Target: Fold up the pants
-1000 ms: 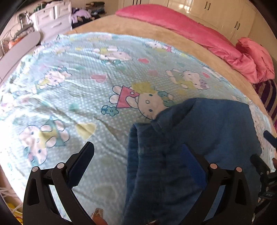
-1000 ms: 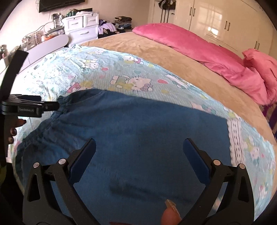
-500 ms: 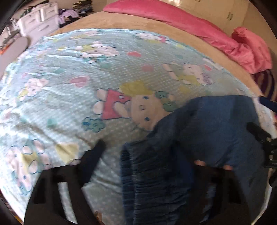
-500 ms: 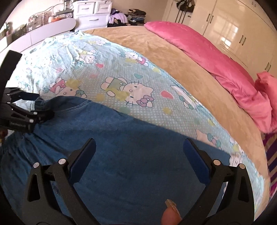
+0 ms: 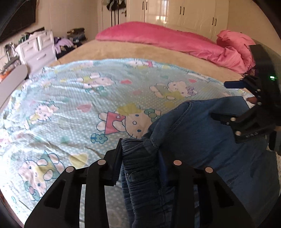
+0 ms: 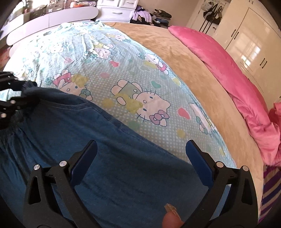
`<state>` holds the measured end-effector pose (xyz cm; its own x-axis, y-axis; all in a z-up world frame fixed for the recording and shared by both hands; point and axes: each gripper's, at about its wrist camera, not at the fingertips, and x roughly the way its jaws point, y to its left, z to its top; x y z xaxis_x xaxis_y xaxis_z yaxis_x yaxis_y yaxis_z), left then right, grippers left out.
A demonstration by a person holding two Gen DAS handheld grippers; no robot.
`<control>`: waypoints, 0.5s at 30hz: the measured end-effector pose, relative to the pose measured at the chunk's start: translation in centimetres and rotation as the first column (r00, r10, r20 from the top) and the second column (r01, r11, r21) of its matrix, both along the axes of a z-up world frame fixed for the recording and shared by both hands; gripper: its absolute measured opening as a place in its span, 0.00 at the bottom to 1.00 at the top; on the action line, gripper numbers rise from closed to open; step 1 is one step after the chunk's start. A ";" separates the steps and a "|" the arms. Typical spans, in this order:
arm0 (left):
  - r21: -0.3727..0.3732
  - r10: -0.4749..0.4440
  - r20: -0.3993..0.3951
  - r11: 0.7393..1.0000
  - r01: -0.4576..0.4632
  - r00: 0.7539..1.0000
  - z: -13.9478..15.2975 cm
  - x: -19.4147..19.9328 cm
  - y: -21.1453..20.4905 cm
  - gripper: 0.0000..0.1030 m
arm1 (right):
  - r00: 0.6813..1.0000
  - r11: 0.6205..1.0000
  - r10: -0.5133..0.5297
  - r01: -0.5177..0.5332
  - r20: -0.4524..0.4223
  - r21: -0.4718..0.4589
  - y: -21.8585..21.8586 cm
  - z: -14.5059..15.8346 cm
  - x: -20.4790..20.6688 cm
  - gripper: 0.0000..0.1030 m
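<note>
Blue denim pants (image 5: 207,140) lie on a light blue Hello Kitty sheet (image 5: 70,108) on the bed. My left gripper (image 5: 140,157) is shut on the gathered elastic waistband of the pants and lifts that corner slightly. It shows at the left edge of the right wrist view (image 6: 15,98). My right gripper (image 6: 140,152) is open, hovering just above the flat pants fabric (image 6: 114,157), with nothing between its fingers. It also shows at the right of the left wrist view (image 5: 233,98).
A pink duvet (image 5: 175,40) and bundled pink bedding (image 5: 237,45) lie along the far side of the tan bedspread (image 6: 166,45). White drawers (image 5: 36,49) and a white footboard (image 6: 52,15) stand beyond the bed. Wardrobes (image 5: 184,12) line the back wall.
My left gripper has closed on the waistband and raised it. My right gripper has moved over the pants, staying open.
</note>
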<state>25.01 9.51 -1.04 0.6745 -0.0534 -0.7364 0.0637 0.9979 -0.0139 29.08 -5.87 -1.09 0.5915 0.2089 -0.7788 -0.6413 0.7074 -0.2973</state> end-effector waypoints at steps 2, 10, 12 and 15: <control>0.004 -0.007 0.020 1.000 0.007 1.000 0.6 -0.5 -0.2 0.32 | 1.000 1.000 0.006 -0.006 -0.002 0.005 0.0 0.0 0.2 0.92; 0.049 -0.025 0.078 0.999 0.021 0.997 1.7 -1.7 -0.9 0.32 | 0.995 0.996 0.090 -0.090 -0.038 -0.004 1.2 0.0 0.6 0.71; 0.063 -0.028 0.084 0.998 0.022 0.996 1.8 -1.7 -0.9 0.32 | 0.991 0.994 0.112 -0.112 -0.070 0.004 1.6 0.0 0.8 0.67; 0.070 -0.019 0.083 0.997 0.014 0.996 1.6 -1.6 -0.6 0.32 | 0.985 0.986 0.153 -0.147 -0.079 0.074 1.4 1.4 0.5 0.66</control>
<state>23.42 8.88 0.52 0.7331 -0.0157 -0.6799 0.0783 0.9950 0.0615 29.58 -4.50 0.36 0.4821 0.3442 -0.8056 -0.7623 0.6181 -0.1921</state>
